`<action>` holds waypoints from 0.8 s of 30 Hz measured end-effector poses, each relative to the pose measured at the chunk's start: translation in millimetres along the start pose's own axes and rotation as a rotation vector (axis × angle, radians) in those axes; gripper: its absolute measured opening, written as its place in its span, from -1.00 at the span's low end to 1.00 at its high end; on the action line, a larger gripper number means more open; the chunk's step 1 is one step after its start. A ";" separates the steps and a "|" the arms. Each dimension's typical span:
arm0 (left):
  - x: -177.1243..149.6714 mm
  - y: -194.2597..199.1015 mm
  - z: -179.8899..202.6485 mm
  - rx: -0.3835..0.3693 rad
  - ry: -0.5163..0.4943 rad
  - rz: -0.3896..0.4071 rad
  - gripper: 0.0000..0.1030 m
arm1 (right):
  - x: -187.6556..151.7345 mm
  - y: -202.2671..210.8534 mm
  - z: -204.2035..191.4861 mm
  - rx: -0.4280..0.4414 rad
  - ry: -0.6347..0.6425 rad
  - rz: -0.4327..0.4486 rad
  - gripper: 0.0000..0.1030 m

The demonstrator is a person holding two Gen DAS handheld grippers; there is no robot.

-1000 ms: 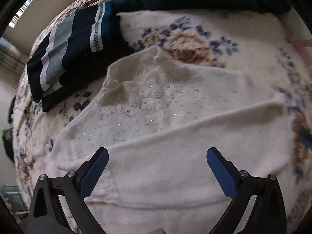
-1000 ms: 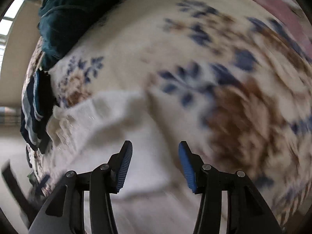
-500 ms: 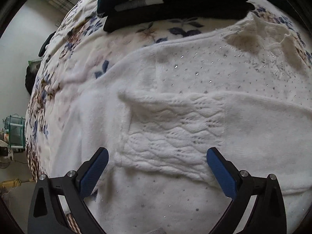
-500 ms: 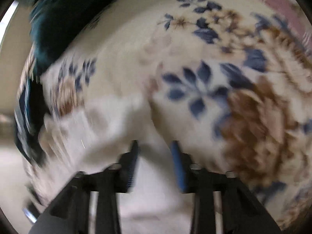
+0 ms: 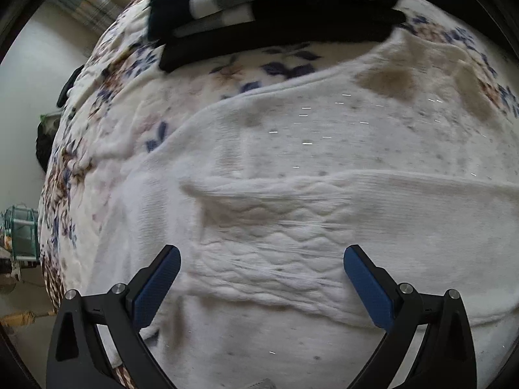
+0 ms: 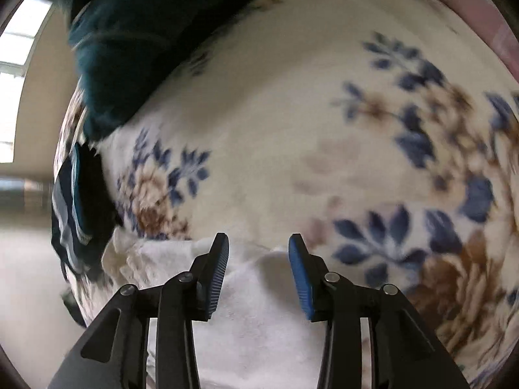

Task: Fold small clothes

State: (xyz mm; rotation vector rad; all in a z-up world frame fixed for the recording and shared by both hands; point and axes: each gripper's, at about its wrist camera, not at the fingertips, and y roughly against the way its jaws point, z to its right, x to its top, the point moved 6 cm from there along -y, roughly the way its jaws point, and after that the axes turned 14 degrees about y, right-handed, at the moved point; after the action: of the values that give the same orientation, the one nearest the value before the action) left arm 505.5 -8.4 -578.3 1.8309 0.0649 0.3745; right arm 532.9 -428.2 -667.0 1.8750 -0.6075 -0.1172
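A white knitted sweater [image 5: 292, 168] with small sequins lies spread on a floral blanket [image 5: 107, 123]. One sleeve [image 5: 324, 227] with a cable-knit cuff is folded across its body. My left gripper [image 5: 261, 278] is open, low over the cuff, holding nothing. In the right wrist view the sweater's edge [image 6: 253, 298] lies under my right gripper [image 6: 258, 259], which is partly open with white knit between and below the fingers; no grip shows.
A folded navy, grey and white striped garment [image 5: 266, 9] lies beyond the sweater, also at left in the right wrist view [image 6: 74, 214]. A dark teal cloth [image 6: 136, 32] lies at the blanket's far side. Floral blanket [image 6: 324, 129] stretches right. The bed edge [image 5: 48, 227] drops at left.
My left gripper swung left from the sweater's neckline to the folded sleeve cuff and moved closer. My right gripper narrowed, then widened a little, and slid back over the sweater's edge.
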 end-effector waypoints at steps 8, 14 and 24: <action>-5.7 -45.0 -55.5 -0.007 0.175 -0.077 1.00 | -62.4 9.3 -39.0 -0.167 0.221 -0.043 0.27; -13.9 -15.7 -76.7 -0.158 0.291 -0.011 1.00 | -112.2 -34.3 -75.1 -0.431 0.403 -0.133 0.33; -124.2 9.8 -229.7 -0.267 0.777 -0.174 1.00 | -131.9 -16.6 -145.1 -0.429 0.395 -0.088 0.92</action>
State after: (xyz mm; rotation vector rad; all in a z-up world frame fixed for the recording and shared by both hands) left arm 320.5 172.4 -540.7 1.3174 0.6712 0.9044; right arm 477.3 -239.9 -652.6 1.4522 -0.2047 0.0629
